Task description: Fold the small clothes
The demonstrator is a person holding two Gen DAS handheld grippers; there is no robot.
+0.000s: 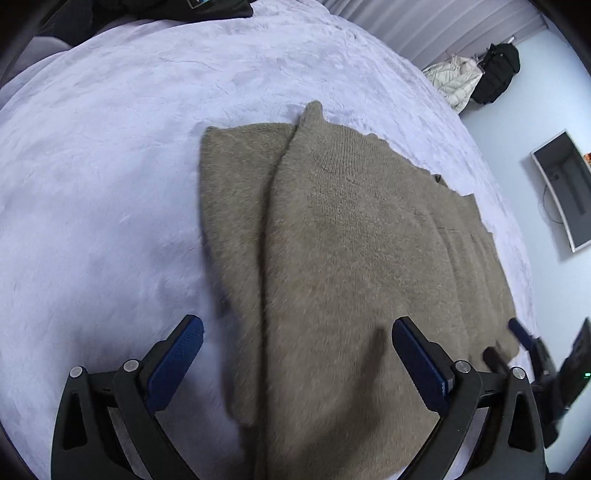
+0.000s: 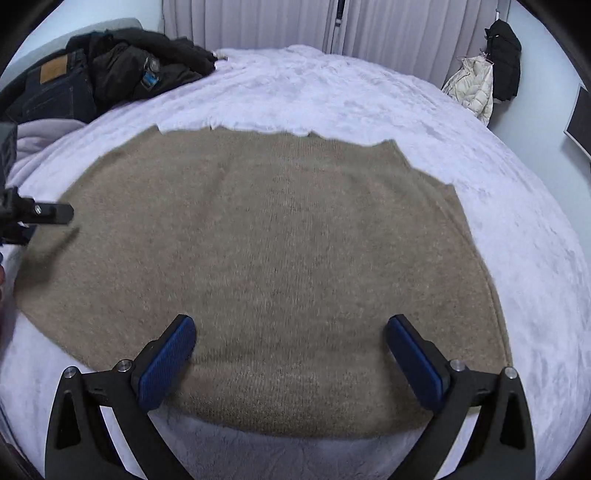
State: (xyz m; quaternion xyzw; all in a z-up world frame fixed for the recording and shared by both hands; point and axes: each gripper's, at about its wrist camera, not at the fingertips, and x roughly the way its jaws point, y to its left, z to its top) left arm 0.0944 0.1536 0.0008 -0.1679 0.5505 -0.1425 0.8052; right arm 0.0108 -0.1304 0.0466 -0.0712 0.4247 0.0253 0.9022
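Observation:
A fuzzy brown knit sweater [image 1: 351, 258] lies flat on a white plush bed cover [image 1: 92, 184], with one sleeve folded in over the body. In the right wrist view the sweater [image 2: 277, 258] fills the middle. My left gripper [image 1: 297, 350] is open and empty, hovering over the sweater's near part. My right gripper [image 2: 290, 350] is open and empty above the sweater's near edge. The right gripper's fingertips [image 1: 517, 332] show at the right edge of the left wrist view. The left gripper's fingertip [image 2: 55, 214] pokes in at the left of the right wrist view.
A pile of dark clothes and jeans [image 2: 110, 74] lies at the bed's far left. Curtains [image 2: 277, 22] hang behind. A white jacket [image 2: 472, 88] and a black bag [image 2: 504, 55] hang on the right wall. A monitor [image 1: 565, 192] is mounted on that wall.

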